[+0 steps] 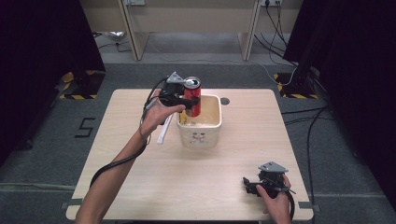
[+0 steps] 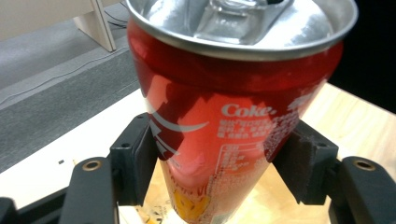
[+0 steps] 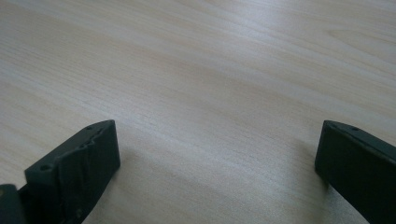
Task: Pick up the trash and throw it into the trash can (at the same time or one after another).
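A red Coke can (image 1: 193,95) with a silver top hangs upright over the cream square tub (image 1: 205,135), its lower end down inside the tub's left side. My left gripper (image 1: 187,103) is shut on the can from the left. In the left gripper view both black pads (image 2: 140,161) press on the sides of the red can (image 2: 224,126). My right gripper (image 1: 246,184) rests low at the table's front right. Its jaws stand wide apart in the right gripper view, with bare wood between its fingers (image 3: 79,172).
A white flat strip (image 1: 164,132) lies on the table just left of the tub. A small round hole (image 1: 225,101) sits in the tabletop behind the tub. A desk frame and cables stand on the floor beyond the table's far edge.
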`<action>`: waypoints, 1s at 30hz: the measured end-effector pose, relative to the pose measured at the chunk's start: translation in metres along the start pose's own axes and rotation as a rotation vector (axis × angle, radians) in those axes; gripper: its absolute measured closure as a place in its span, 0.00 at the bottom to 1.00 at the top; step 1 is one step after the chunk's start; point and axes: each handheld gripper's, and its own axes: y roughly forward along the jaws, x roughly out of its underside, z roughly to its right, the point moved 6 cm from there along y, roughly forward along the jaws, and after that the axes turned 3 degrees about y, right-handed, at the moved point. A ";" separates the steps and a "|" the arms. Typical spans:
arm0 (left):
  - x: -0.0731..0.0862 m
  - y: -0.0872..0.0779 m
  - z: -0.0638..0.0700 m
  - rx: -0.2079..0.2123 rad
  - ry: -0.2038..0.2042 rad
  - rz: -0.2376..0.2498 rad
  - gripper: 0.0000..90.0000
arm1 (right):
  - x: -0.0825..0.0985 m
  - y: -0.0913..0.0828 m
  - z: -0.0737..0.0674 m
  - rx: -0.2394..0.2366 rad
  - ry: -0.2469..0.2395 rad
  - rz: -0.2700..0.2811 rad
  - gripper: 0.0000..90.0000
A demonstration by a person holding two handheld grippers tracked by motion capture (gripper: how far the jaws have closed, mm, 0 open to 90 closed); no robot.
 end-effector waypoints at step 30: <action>0.027 0.026 -0.023 -0.072 -0.007 -0.016 0.38 | 0.000 0.000 0.000 0.000 -0.002 -0.002 0.00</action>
